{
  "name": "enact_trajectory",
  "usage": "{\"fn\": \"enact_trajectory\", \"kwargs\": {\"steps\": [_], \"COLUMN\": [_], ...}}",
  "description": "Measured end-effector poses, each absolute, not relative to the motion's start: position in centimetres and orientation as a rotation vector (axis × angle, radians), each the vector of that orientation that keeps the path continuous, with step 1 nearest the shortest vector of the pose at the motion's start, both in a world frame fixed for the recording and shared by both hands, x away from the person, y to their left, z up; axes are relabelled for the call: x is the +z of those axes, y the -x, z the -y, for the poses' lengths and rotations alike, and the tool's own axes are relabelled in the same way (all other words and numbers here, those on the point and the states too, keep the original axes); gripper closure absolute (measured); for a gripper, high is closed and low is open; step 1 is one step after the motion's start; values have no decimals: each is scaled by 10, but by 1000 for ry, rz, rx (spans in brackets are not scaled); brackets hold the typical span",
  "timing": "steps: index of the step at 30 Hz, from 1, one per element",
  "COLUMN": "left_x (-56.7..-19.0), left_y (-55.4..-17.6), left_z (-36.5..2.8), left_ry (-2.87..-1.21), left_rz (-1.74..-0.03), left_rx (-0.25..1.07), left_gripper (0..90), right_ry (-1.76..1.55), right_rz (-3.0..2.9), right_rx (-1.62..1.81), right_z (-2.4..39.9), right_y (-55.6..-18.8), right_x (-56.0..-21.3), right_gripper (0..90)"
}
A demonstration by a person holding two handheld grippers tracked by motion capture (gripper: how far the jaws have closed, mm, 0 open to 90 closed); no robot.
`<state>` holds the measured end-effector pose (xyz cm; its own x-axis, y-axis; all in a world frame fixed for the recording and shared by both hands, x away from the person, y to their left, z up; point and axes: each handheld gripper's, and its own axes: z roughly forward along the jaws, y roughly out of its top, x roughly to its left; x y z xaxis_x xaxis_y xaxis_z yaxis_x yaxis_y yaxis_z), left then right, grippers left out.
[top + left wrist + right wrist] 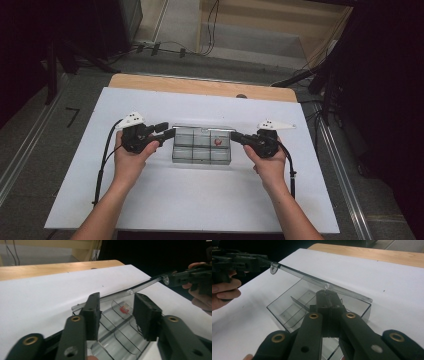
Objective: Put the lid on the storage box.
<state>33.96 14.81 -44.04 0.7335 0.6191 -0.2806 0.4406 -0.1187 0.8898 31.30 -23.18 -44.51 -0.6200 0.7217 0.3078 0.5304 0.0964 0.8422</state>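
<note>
In the high view, the left hand-held gripper [169, 133] sits left of centre, its jaws reaching the left end of a clear plastic compartment box [202, 150] that lies mid-frame on the white tabletop [150, 200]. In the left gripper view the two black pads stand apart with a gap between them, framing the box's dividers and raised lid [130, 292] without pressing on either; these jaws are open around the end of the box, gripping nothing.

The box is a shallow, rectangular tray of thin transparent plastic, split by upright partitions into small cells. One cell toward the right of the back row holds a small red item [218, 143]; the others look empty. The lid is a flat clear strip with a small rounded tab at each end, and it stands lifted above the tray.

On the right of the high view, the right hand-held gripper [237, 137] meets the box's right end. In the right gripper view its jaws are drawn tight together, pinching the lid's edge.

The box will probably handle as light, rigid and slick, apt to slide on the smooth sheet and to crack if squeezed hard. The end tabs or the lid's edge look the best hold, with the tray steadied at its end wall.
</note>
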Motion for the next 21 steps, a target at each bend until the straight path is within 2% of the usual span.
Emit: {"fn": "enact_trajectory", "kwargs": {"steps": [12, 21], "left_x": [-451, -456], "left_y": [-328, -324], "left_z": [-146, -145], "left_ry": [-1788, -1802], "left_rz": [-834, -808], "left_rx": [106, 66], "left_gripper": [876, 887], "right_ry": [-1260, -1238], "right_rz": [-2178, -2185], "right_rx": [1549, 1535], "right_z": [232, 229], "right_y": [-302, -294], "right_x": [-455, -461], "right_gripper": [875, 875]}}
